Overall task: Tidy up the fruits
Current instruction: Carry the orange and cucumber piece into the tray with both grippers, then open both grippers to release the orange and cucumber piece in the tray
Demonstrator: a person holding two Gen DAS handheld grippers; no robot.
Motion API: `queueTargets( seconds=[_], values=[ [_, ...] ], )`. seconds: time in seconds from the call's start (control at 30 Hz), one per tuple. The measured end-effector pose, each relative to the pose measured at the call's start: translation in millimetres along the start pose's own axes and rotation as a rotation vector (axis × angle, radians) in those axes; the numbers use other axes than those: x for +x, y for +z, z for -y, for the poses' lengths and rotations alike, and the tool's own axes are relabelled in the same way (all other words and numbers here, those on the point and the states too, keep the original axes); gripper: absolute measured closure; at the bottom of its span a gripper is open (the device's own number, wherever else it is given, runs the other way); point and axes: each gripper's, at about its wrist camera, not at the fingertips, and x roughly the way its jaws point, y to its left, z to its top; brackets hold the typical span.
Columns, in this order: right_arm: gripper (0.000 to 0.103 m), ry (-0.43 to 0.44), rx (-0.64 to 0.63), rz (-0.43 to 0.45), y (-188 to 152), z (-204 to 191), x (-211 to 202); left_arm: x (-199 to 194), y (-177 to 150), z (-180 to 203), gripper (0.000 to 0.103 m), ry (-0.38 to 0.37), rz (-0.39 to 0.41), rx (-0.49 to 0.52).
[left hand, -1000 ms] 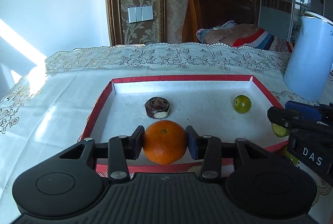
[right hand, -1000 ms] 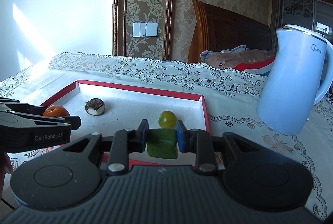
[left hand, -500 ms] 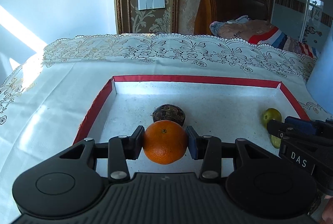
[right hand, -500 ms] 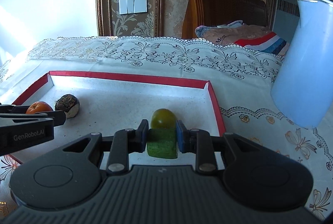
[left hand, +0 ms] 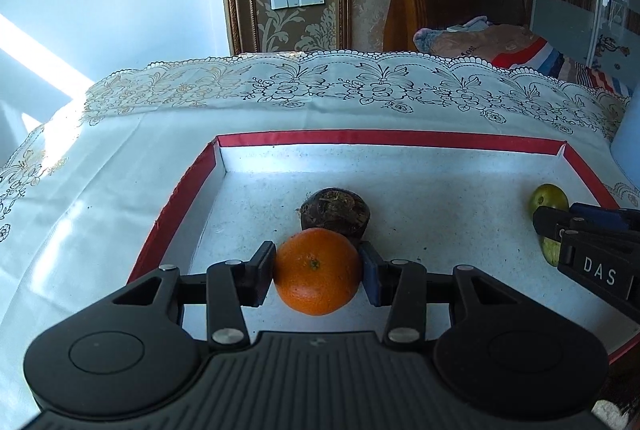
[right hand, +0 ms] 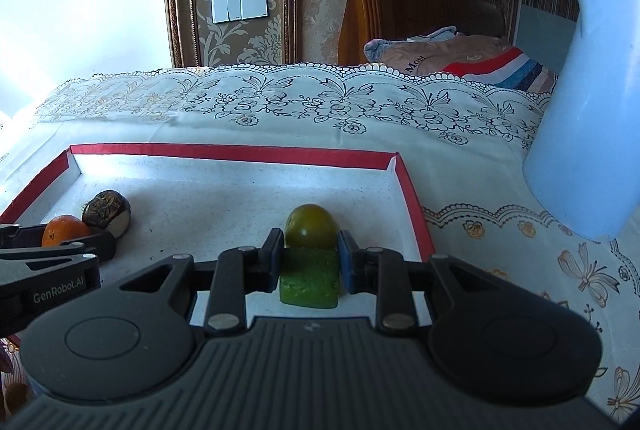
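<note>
An orange sits between the jaws of my left gripper, low over the white floor of the red-rimmed tray; the jaws are easing apart, the pads still at the fruit's sides, though I cannot tell whether they still press on it. Just behind the orange, toward the tray's far wall, rests a dark brown fruit with a rough crown, close enough to look as if it touches. In the tray's right part, my right gripper has a bumpy green chunk between its jaws, which are also opening; the pads stand right at its sides. A round green fruit lies directly behind that chunk, near the tray's right wall. The tray lies on a surface covered by a white lace-patterned cloth. To the tray's right stands a pale blue kettle. Beyond the tray, a wooden headboard and a striped pillow fill the background.
</note>
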Motion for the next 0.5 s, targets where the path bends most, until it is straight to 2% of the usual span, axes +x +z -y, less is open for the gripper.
queueTargets(
  seconds=[0.07,0.1,0.13,0.3,0.43,0.5],
  values=[
    [0.066,-0.007,0.004,0.0,-0.1,0.5,0.0,0.0,-0.5,-0.3,0.049,0.008,0.002,0.002],
    [0.059,-0.005,0.009,-0.001,0.4,1.5,-0.2,0.1,-0.8,-0.8,0.043,0.005,0.001,-0.002],
    [0.052,-0.004,0.014,0.001,0.5,2.1,-0.7,0.5,-1.0,-1.0,0.042,0.002,0.0,-0.003],
    [0.045,-0.016,0.002,0.007,0.4,0.8,-1.8,0.7,-1.7,0.6,0.036,0.019,0.008,0.007],
    [0.034,-0.026,0.004,0.019,0.4,1.2,-3.9,1.3,-1.2,-1.9,0.035,0.012,0.002,-0.003],
    [0.032,-0.029,0.006,0.02,0.4,1.4,-4.0,1.5,-1.2,-3.4,0.033,0.011,-0.001,-0.011]
  ],
)
